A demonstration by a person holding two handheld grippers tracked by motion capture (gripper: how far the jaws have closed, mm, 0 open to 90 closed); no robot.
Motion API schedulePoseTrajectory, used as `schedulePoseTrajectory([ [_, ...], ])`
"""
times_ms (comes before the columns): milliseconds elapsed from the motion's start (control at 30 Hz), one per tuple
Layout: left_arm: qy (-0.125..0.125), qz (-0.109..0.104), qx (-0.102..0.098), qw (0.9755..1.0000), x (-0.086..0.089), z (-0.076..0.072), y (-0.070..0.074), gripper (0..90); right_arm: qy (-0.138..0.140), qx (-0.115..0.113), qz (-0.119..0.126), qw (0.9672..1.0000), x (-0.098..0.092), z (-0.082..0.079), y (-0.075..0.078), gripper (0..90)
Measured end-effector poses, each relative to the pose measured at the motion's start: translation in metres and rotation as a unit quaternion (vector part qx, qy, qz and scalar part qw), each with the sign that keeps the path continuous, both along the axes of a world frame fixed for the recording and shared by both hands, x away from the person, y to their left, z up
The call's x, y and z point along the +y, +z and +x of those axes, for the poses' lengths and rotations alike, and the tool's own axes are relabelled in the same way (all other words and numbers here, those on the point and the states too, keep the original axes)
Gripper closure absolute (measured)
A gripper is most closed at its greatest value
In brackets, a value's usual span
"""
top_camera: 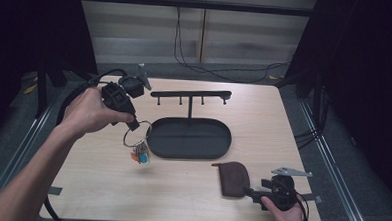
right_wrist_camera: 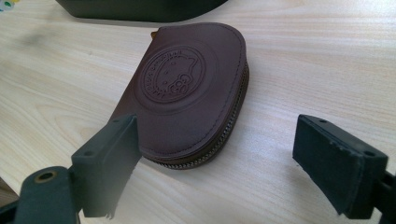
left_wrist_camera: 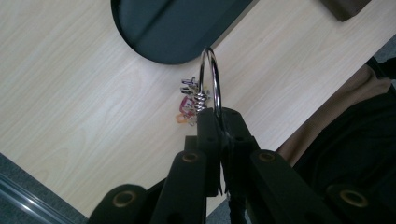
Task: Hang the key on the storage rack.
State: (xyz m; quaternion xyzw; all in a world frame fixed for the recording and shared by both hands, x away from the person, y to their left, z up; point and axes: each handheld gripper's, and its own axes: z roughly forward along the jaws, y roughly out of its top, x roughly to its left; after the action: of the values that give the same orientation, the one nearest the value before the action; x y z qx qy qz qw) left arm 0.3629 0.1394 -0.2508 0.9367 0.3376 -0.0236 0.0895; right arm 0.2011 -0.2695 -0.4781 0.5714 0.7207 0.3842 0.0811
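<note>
My left gripper (top_camera: 132, 123) is shut on a metal key ring (top_camera: 136, 133) and holds it above the table's left half. In the left gripper view the key ring (left_wrist_camera: 209, 79) stands up from between the pressed jaws of the left gripper (left_wrist_camera: 219, 114), with small keys and coloured tags (left_wrist_camera: 187, 105) dangling from it. The keys and tags (top_camera: 141, 153) hang just over the wood, left of the black oval tray (top_camera: 190, 138). A brown leather pouch (top_camera: 233, 178) lies near the front edge. My right gripper (top_camera: 250, 193) is open at its near end; the pouch (right_wrist_camera: 191, 88) lies ahead between the spread fingers (right_wrist_camera: 109, 161), untouched.
A black hook rack (top_camera: 190, 96) on a post stands behind the tray. The light wooden table (top_camera: 263, 118) has bare room on its right and front left. Cables trail on the floor beyond the far edge.
</note>
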Motion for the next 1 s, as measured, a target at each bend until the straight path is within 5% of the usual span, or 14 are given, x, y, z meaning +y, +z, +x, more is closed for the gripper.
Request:
schedulePoseTrajectory([
  [1000,0.044,-0.018,0.014,0.9988,-0.016,0.063,0.0,87.8,0.001,-0.001,0.0,1.0,0.001,0.0,0.001,15.0],
])
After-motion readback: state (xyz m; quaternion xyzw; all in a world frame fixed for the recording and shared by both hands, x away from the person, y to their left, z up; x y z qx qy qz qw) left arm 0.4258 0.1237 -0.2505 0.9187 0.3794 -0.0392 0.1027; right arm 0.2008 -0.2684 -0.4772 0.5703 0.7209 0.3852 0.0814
